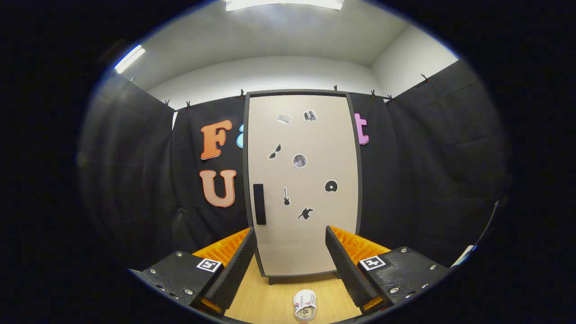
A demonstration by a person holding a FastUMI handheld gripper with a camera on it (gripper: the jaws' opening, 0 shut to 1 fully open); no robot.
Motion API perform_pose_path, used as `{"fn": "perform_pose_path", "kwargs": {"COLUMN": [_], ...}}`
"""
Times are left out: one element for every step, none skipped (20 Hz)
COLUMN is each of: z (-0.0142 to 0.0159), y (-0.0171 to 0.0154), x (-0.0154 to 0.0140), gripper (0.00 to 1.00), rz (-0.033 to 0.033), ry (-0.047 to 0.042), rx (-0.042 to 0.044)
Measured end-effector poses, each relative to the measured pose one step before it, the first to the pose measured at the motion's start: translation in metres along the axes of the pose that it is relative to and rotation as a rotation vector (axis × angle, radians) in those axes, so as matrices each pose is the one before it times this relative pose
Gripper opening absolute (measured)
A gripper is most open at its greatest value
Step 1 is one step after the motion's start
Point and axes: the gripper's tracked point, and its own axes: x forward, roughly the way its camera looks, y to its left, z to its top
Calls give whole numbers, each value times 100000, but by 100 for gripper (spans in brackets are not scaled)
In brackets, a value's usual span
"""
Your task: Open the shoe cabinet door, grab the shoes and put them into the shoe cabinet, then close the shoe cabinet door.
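Note:
The shoe cabinet (302, 189) stands upright straight ahead, a tall beige box with a dark frame. Its door is closed, with several small stickers on it and a dark vertical handle (259, 204) at its left edge. A white shoe (304, 305) lies on the wooden floor in front of the cabinet, low between my fingers. My gripper (291, 252) is open, its two fingers spread wide with nothing between them, well short of the door.
A light wooden floor (270, 297) runs from the cabinet's foot toward me. Black cloth walls (427, 180) close the booth on the left, right and behind the cabinet. Ceiling lights (283, 4) shine overhead.

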Motion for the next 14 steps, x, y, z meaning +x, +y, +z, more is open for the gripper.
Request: {"fn": "perform_pose_path", "kwargs": {"z": [-48, -79, -45, -25, -37, -79, -10, -74, -172, 34, -226, -24, 65, 11], "y": [-40, 60, -18, 30, 20, 19, 91, 107, 138, 156, 193, 292, 215, 244], "x": [17, -57, -1, 165, 141, 119, 198, 247, 298, 176, 308, 417, 417, 587], "gripper": [96, 96, 96, 96, 96, 96, 96, 96, 96, 96, 96, 96, 96, 96], "rz": [-137, 12, 28, -16, -62, 25, 96, 223, 180, 255, 400, 468, 403, 577], "ry": [126, 54, 13, 108, 189, 187, 84, 183, 178, 99, -47, -89, -108, -160], "rx": [-211, -49, 70, 132, 189, 206, 222, 31, 10, 93, 97, 86, 104, 246]}}
